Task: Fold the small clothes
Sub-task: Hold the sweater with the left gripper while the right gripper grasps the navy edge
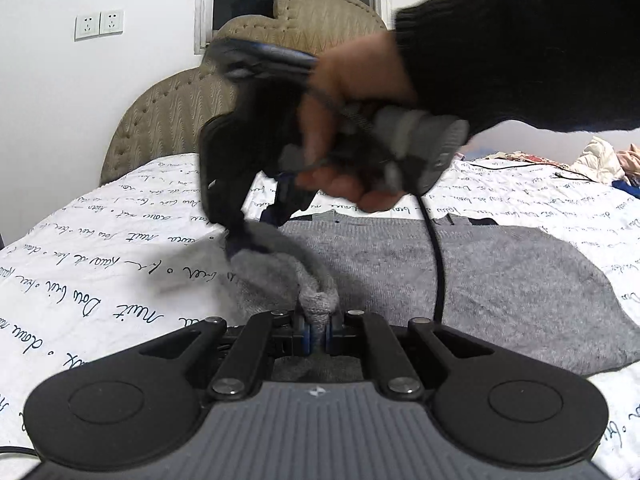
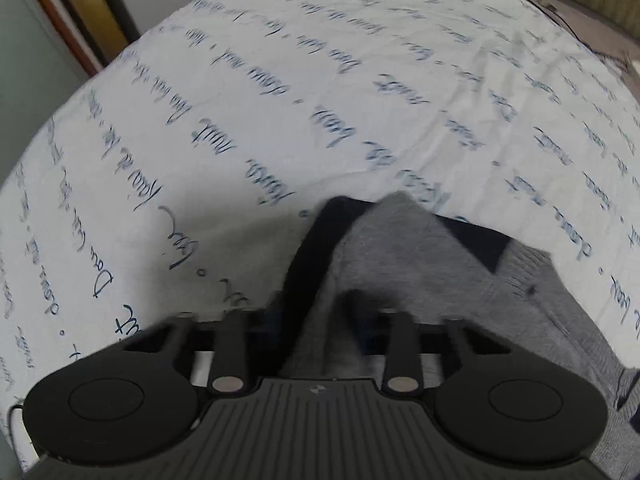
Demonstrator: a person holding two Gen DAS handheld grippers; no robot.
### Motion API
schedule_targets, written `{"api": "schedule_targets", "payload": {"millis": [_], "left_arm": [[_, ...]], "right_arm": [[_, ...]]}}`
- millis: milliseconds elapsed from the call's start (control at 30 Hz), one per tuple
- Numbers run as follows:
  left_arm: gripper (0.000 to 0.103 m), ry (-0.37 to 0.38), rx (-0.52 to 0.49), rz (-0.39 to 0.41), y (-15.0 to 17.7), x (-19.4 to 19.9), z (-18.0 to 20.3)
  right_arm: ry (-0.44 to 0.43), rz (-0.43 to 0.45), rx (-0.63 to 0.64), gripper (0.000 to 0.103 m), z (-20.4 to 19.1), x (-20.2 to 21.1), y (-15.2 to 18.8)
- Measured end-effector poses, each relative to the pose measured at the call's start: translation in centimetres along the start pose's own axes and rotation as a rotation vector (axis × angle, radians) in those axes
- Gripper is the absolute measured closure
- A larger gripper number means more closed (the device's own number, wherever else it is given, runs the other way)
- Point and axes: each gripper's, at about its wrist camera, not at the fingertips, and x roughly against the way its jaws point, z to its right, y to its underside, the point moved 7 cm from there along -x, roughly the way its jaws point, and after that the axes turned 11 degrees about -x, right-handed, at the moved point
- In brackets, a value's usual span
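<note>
On the left, my left hand-held gripper (image 1: 320,330) is pinched tight on a bunched corner of the grey sweater (image 1: 460,276), the knit squeezed into a knot between the blue pads. From that pinch the fabric runs up and away to the left as a raised ridge, towards my right hand-held gripper (image 1: 240,236), which comes down steeply from above in my right hand (image 1: 352,132). The rest of the sweater lies flat on the bed (image 1: 100,264), spreading to the right of my left grip, its long axis running across the view from that ridge out to the far right edge.

From the right wrist camera, my right hand-held gripper (image 2: 316,320) points down at the sweater's edge (image 2: 400,248), where a dark trim band (image 2: 316,248) runs up between the fingers. The jaws look drawn in close on that edge, but blur hides the pads, so I judge it a grip rather than see it clearly.

Both hands are on the same left-hand end of the garment, so I think the fold turns on carrying this held edge rightward across the flat body. Neither hand is meaningfully nearer; they must travel together, or the ridge between them will twist.
</note>
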Motion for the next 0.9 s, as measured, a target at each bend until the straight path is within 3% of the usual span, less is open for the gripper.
{"api": "schedule_targets", "payload": {"millis": [33, 200, 433, 700, 800, 900], "left_arm": [[0.097, 0.001, -0.002, 0.003, -0.1, 0.1, 0.0], [0.097, 0.018, -0.010, 0.026, -1.0, 0.7, 0.7], [0.097, 0.097, -0.057, 0.075, -3.4, 2.1, 4.4], [0.097, 0.276, -0.181, 0.087, -4.6, 2.7, 13.2], [0.097, 0.336, -0.240, 0.049, -3.7, 1.9, 16.9], [0.097, 0.361, -0.283, -0.014, -2.6, 0.4, 19.5]], "right_arm": [[-0.021, 0.009, -0.001, 0.086, 0.4, 0.4, 0.1], [-0.197, 0.080, -0.121, 0.088, 3.1, 3.5, 0.4], [-0.431, 0.204, -0.293, 0.089, 10.4, 9.4, 3.3], [-0.448, 0.316, -0.471, 0.089, 22.6, 14.6, 11.0], [-0.462, 0.356, -0.556, 0.089, 26.6, 15.3, 14.2], [-0.445, 0.339, -0.637, 0.088, 29.4, 13.6, 16.6]]}}
